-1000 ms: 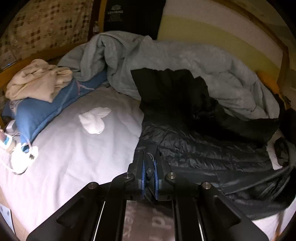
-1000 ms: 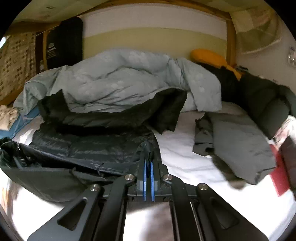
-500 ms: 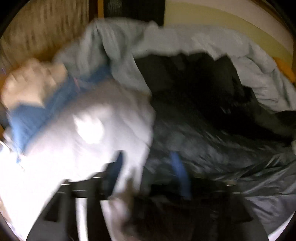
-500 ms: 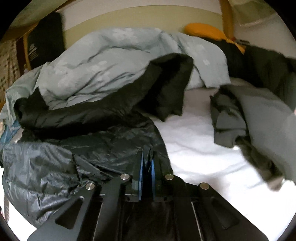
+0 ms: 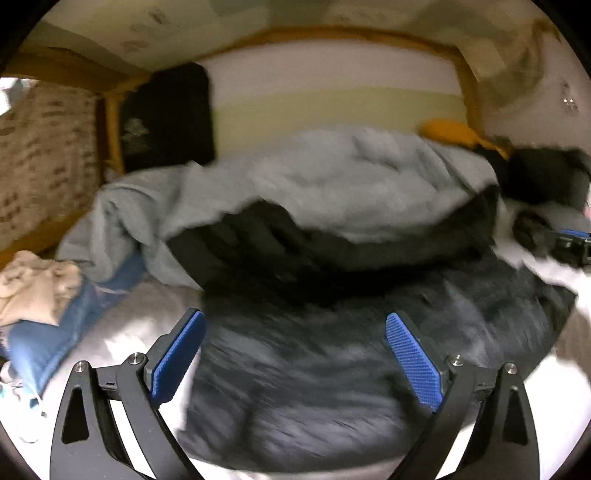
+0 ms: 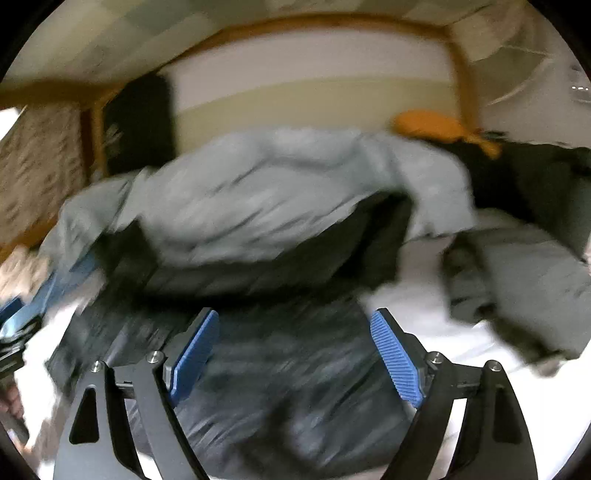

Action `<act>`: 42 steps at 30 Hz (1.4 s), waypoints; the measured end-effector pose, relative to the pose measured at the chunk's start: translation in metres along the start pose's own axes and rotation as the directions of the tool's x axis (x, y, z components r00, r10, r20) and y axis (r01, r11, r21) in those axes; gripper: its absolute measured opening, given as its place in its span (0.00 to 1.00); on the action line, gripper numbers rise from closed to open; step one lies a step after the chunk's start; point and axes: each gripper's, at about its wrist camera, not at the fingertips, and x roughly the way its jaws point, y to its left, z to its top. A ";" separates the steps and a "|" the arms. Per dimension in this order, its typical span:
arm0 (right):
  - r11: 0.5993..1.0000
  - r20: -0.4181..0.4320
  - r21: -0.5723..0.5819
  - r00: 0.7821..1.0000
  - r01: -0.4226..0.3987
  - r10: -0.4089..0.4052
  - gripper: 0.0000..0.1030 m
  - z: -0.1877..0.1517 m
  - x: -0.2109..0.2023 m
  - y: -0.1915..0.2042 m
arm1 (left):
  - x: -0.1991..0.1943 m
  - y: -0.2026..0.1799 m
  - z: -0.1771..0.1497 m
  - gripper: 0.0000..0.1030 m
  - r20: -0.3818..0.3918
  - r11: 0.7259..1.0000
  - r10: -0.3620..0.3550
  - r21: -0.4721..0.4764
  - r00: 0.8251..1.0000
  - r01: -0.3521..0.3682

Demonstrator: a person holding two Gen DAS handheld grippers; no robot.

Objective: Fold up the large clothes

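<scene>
Both views blurred by motion. Left tongs (image 5: 295,354) stood wide apart and were opening, blue pads (image 5: 179,356) clear of any cloth; nothing between them but the black jacket (image 5: 332,350) lying below. Right tongs (image 6: 295,354) likewise apart and opening, nothing gripped, jacket (image 6: 277,369) beneath them. Judgement: both tongs had let go of the jacket together, so it lay spread on the bed as a dark, slightly shiny quilted mass, its far edge running under or against a heap of grey duvet (image 5: 332,184); whether the fold was neat could not be told through the blur. The jacket lay in the middle of the bed, on a white sheet (image 5: 122,325) that showed bare to either side. In the left view the right tongs appeared at the far right edge (image 5: 574,245), well apart from the left. A second, grey-green garment (image 6: 517,280) lay to the right on the sheet, probably waiting its turn. At the left side: a blue pillow (image 5: 44,332) with a beige garment (image 5: 33,284) on top. Room: wooden bed frame (image 5: 332,35), pale striped wall behind, an orange item (image 6: 439,127) at the far right corner, a dark hanging item (image 5: 166,114) at left.
</scene>
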 end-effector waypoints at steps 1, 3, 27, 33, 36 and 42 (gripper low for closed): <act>1.000 -0.043 -0.006 0.999 -0.027 0.027 0.83 -0.009 0.006 0.008 | 0.006 -0.009 -0.006 0.95 -0.024 1.000 -0.011 0.018 1.000 0.011; 0.998 -0.120 -0.003 0.991 -0.062 0.061 0.83 -0.026 0.021 0.020 | 0.020 -0.024 -0.017 0.95 -0.053 0.998 0.007 0.063 0.999 -0.003; 0.963 -0.227 0.042 0.941 0.267 -0.251 0.83 -0.039 0.069 -0.031 | 0.062 0.035 -0.046 0.94 -0.266 0.959 0.168 -0.180 0.949 -0.221; 0.988 -0.076 -0.065 0.986 0.140 -0.145 0.83 -0.028 0.040 0.007 | 0.028 -0.001 -0.027 0.95 -0.018 0.998 0.009 -0.064 1.000 -0.010; 0.990 -0.062 -0.117 0.994 0.077 -0.085 0.83 -0.032 0.039 0.025 | 0.032 -0.010 -0.031 0.95 -0.026 0.999 -0.018 -0.039 0.999 0.017; 0.986 -0.148 -0.160 0.987 0.046 -0.070 0.83 -0.046 0.054 0.041 | 0.056 -0.006 -0.035 0.95 -0.138 0.996 0.069 -0.041 0.988 -0.075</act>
